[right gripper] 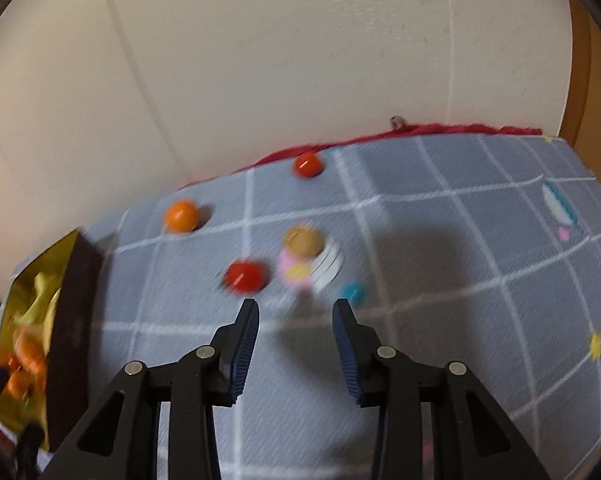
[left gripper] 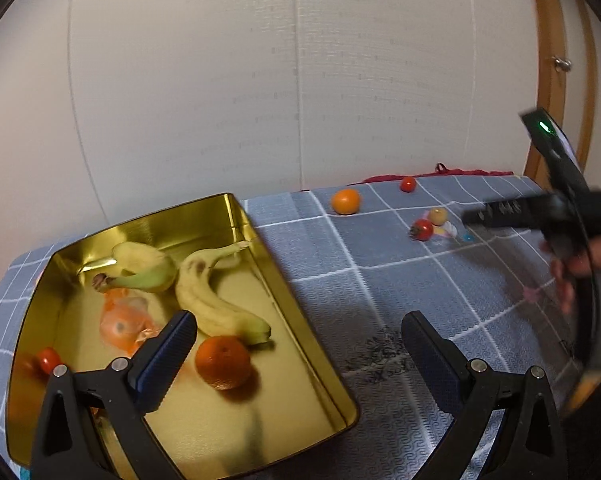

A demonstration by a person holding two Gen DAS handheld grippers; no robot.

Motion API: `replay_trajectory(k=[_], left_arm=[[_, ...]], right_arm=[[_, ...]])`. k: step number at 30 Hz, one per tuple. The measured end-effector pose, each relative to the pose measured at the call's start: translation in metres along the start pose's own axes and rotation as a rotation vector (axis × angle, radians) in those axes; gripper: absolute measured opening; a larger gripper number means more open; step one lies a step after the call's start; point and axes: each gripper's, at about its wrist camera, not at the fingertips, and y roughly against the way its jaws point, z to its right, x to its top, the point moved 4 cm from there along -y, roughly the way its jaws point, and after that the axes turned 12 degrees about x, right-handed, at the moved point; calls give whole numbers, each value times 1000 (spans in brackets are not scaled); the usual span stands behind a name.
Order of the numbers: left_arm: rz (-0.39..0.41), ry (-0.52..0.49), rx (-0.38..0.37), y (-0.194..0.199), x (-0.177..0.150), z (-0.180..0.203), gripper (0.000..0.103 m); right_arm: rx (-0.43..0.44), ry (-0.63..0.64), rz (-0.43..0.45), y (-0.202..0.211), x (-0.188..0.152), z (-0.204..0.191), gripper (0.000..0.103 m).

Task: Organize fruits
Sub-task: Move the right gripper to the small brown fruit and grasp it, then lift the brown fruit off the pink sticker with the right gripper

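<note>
A gold tin (left gripper: 300,304) holds two bananas (left gripper: 216,300), an orange (left gripper: 222,361), a small tomato (left gripper: 47,360) and an orange wrapped fruit (left gripper: 124,326). My left gripper (left gripper: 298,344) hangs open over the tin's right rim, nothing between its fingers. On the blue checked cloth lie an orange (right gripper: 181,215), a far tomato (right gripper: 308,165), a near tomato (right gripper: 245,276) and a tan round fruit (right gripper: 303,242). My right gripper (right gripper: 296,316) is open and empty, just short of the near tomato and tan fruit; it also shows in the left wrist view as the right gripper (left gripper: 500,216).
The blue checked cloth (right gripper: 440,320) covers the table up to a pale wall. A red fabric strip (right gripper: 440,128) runs along the back edge. A wooden frame (left gripper: 548,80) stands at the right. A person's hand (left gripper: 580,268) holds the right gripper.
</note>
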Motion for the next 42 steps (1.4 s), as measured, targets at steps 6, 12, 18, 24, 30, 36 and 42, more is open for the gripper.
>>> replay_trajectory(k=[6, 12, 18, 24, 30, 36, 42], left_arm=[[-12, 16, -24, -3, 1, 1, 103], [-45, 85, -82, -6, 0, -10, 103], [-40, 141, -146, -6, -1, -14, 103], [-3, 67, -110, -1, -1, -4, 103], [15, 5, -118, 1, -4, 6, 103], [-13, -4, -147, 6, -7, 25, 103], [-62, -19, -142, 2, 2, 50, 103]], right_arm=[[2, 6, 47, -14, 31, 15, 42], [5, 82, 8, -49, 40, 6, 42], [-12, 43, -41, -69, 40, 11, 41], [-19, 54, -45, -66, 36, 16, 29], [-18, 78, -57, -55, 27, 15, 29], [-9, 81, -70, -50, 20, 16, 29], [-16, 57, -87, -46, 18, 22, 29]])
